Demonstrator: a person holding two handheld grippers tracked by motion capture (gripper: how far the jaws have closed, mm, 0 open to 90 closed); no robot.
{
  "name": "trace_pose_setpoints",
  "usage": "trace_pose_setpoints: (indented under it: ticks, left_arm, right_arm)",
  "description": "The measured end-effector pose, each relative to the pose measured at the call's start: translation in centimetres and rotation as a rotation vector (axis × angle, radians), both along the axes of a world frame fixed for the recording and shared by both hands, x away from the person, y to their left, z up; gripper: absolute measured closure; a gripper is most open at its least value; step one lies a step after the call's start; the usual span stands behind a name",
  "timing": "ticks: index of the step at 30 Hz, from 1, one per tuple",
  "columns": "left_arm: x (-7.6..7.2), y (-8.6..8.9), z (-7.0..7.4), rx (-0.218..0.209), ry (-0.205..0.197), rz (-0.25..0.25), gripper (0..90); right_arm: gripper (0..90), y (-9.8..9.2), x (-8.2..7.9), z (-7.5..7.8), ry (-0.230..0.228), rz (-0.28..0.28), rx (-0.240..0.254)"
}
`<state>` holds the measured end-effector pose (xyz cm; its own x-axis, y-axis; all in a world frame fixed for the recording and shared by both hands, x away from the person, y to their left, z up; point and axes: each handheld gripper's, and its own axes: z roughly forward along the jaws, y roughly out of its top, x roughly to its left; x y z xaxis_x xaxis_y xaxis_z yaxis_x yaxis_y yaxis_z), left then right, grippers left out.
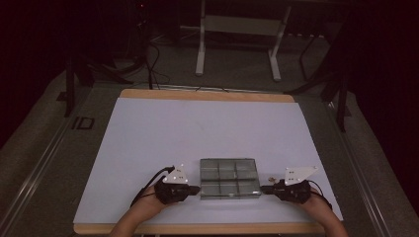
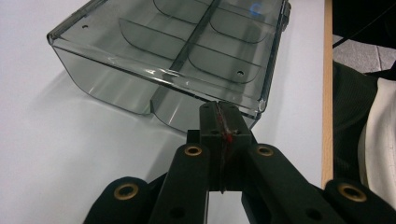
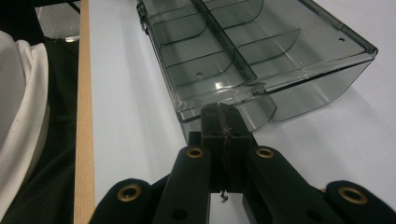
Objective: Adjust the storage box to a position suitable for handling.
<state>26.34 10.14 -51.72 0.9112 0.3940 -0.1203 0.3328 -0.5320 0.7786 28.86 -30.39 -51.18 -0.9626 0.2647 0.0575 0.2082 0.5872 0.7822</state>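
Holding the clear box (image 1: 230,177) at both ends, I see it sit on the white tabletop (image 1: 163,133) near its 6 o'clock edge. My left claw (image 1: 196,188) pinches the rim at 9 o'clock, my right claw (image 1: 264,189) at 3 o'clock. I think it is light, hard, slippery plastic, so the thin rims are the spots to hold.

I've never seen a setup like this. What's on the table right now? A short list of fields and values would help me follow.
Table: white top, wooden edge
Object: clear box with six compartments, all look empty
Box position: near the person's edge, between the two grippers
Left gripper: jaws shut, tips at the box's rim
Right gripper: jaws shut, tips at the opposite rim
Held or only touching: cannot tell
Person: a hand on each gripper, forearms at the near edge
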Motion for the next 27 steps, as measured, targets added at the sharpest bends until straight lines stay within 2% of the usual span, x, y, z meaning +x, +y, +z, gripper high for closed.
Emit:
trace_pose_setpoints:
  ticks: [8,12,18,20,22,23,24,27]
  left_arm:
    - [0.0,-0.3,0.4,-0.006,-0.015,-0.002,89.9]
    - [0.0,-0.4,0.9,-0.017,-0.035,0.007,89.7]
    - [0.1,-0.3,1.4,-0.032,-0.055,0.026,86.2]
    - [0.2,-0.2,1.5,-0.035,-0.051,0.028,84.3]
    - [0.2,-0.3,1.5,-0.037,-0.053,0.035,78.4]
    - [0.2,-0.3,1.5,-0.037,-0.053,0.035,78.4]
    - [0.4,-0.4,1.6,-0.034,-0.053,0.050,71.4]
    - [0.3,-0.5,1.9,-0.024,-0.065,0.067,64.4]
  right_arm:
    - [90.0,0.0,0.1,0.4,-0.005,-0.005,0.015]
    - [90.0,-0.1,0.1,0.9,-0.013,-0.010,0.033]
    - [90.0,-0.2,0.2,1.4,-0.025,-0.017,0.053]
    - [89.9,-0.2,0.2,1.5,-0.023,-0.022,0.062]
    - [89.8,-0.2,0.2,1.6,-0.028,-0.024,0.062]
    - [89.8,-0.2,0.3,1.6,-0.034,-0.029,0.063]
    - [81.3,-0.1,0.4,1.7,-0.026,-0.045,0.067]
    - [74.3,-0.2,0.5,1.7,-0.023,-0.070,0.077]
